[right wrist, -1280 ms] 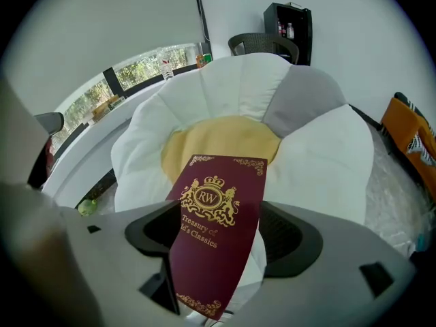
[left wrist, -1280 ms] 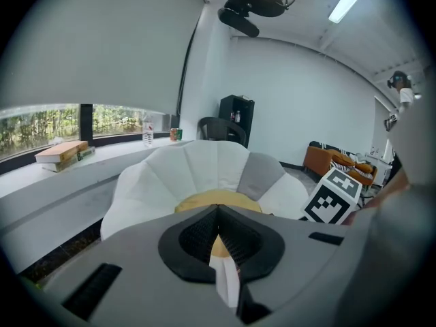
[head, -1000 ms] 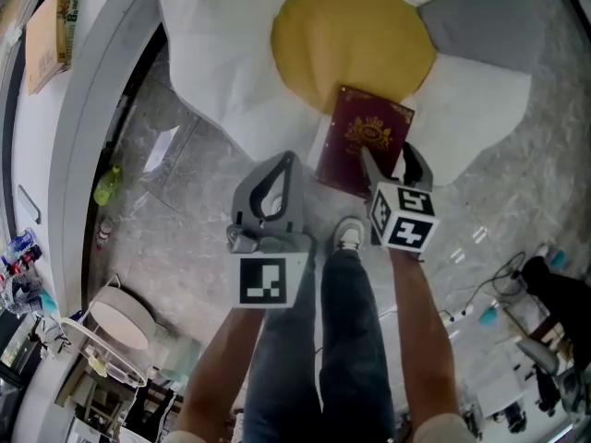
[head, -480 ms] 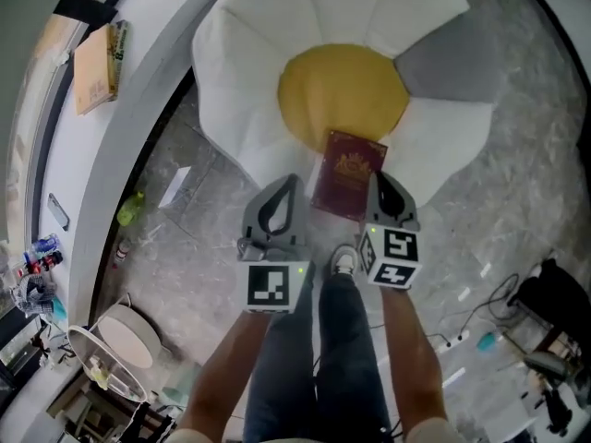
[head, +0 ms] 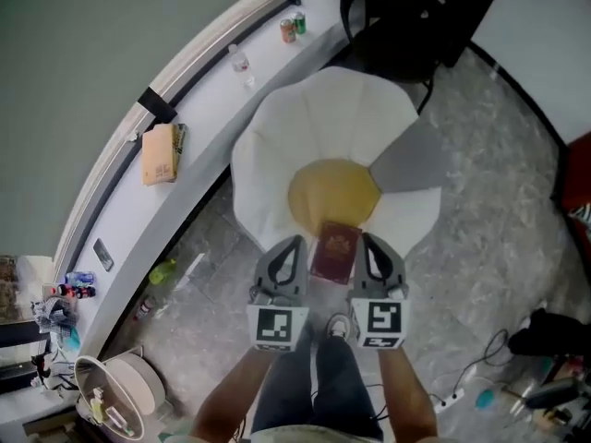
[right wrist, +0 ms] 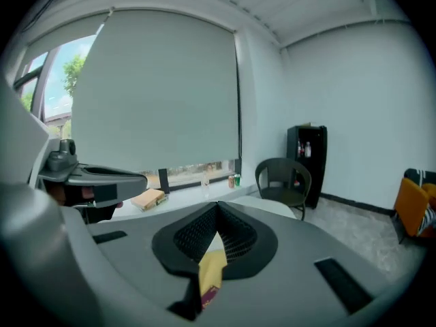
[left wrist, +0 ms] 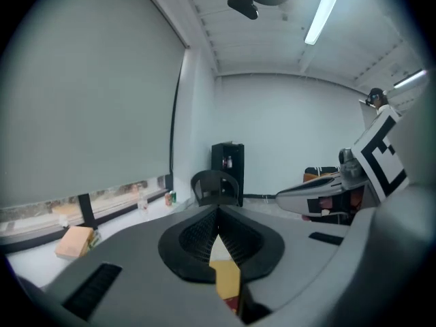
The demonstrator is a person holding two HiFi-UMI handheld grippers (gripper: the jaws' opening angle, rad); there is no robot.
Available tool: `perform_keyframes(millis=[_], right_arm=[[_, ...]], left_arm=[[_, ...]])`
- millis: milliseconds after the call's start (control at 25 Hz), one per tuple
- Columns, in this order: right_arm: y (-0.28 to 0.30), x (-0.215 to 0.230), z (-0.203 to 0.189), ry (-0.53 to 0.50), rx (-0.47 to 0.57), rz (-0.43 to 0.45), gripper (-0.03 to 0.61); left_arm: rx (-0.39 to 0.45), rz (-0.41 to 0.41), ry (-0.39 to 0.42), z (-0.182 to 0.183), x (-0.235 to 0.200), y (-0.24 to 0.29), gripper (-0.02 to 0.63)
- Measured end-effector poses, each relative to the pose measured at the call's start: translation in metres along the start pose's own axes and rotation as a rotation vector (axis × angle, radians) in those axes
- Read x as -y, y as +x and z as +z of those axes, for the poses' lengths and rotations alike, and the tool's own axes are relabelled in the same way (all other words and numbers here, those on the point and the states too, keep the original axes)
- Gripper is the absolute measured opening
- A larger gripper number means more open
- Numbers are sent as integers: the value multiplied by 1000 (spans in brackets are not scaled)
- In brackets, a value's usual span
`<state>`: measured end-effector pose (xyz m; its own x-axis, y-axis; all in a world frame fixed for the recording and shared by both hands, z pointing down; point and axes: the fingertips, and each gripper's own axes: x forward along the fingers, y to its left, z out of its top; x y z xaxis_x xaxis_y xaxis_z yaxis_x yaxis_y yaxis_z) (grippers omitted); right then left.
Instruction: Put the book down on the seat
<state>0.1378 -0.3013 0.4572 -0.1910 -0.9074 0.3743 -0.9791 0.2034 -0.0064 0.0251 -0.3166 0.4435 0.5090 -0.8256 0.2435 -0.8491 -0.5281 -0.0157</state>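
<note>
book [head: 334,252], dark red with a gold crest on its cover, lies flat on the seat [head: 314,127], a big flower-shaped cushion on the grey marbled floor [head: 499,247]. its far end rests on the near edge of the yellow centre [head: 332,192] and its near end on the white petals; a grey petal [head: 411,160] lies off to the right. nothing touches the book.

left gripper [head: 292,242] and right gripper [head: 368,240] are side by side in the head view, pointing away from the person, one on each side of the book. each has its jaws closed, tips together, with nothing held. in the left gripper view [left wrist: 219,213] and the right gripper view [right wrist: 218,206] only a thin slit shows below the joined tips, with a sliver of yellow and dark red through it.

a shoe [head: 340,326] stands just short of the cushion. on the curved ledge [head: 111,220] lie a tan box [head: 161,153] and, further along, two cans [head: 294,26]. a black chair [head: 397,17] stands behind the seat.
</note>
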Motion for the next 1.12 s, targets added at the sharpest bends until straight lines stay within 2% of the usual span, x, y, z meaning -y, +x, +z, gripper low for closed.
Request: perform_keyframes(millis=[200,440,600,720,880,1120], right_arm=[[-73,-13,99,-48,173,13,5],[-146,-18,177,-75,302,6,5],[-193,-11,188,-45,342,-19,5],[-213,-8,201,-58,371,-37,5],[-224,-17,218,-77,394,-44,5],[-228,-32,224,-113,402,-21,5]], left_arm=[[131,3,25,97,16,-50,7],[212,59,62,175,16,-105,7],[192,47,115,187,30,-141,7],[200,59,99,198,26,-158,8],[237,68,102,219,17,-167,7],[278,60,104,229,23,-171,7]])
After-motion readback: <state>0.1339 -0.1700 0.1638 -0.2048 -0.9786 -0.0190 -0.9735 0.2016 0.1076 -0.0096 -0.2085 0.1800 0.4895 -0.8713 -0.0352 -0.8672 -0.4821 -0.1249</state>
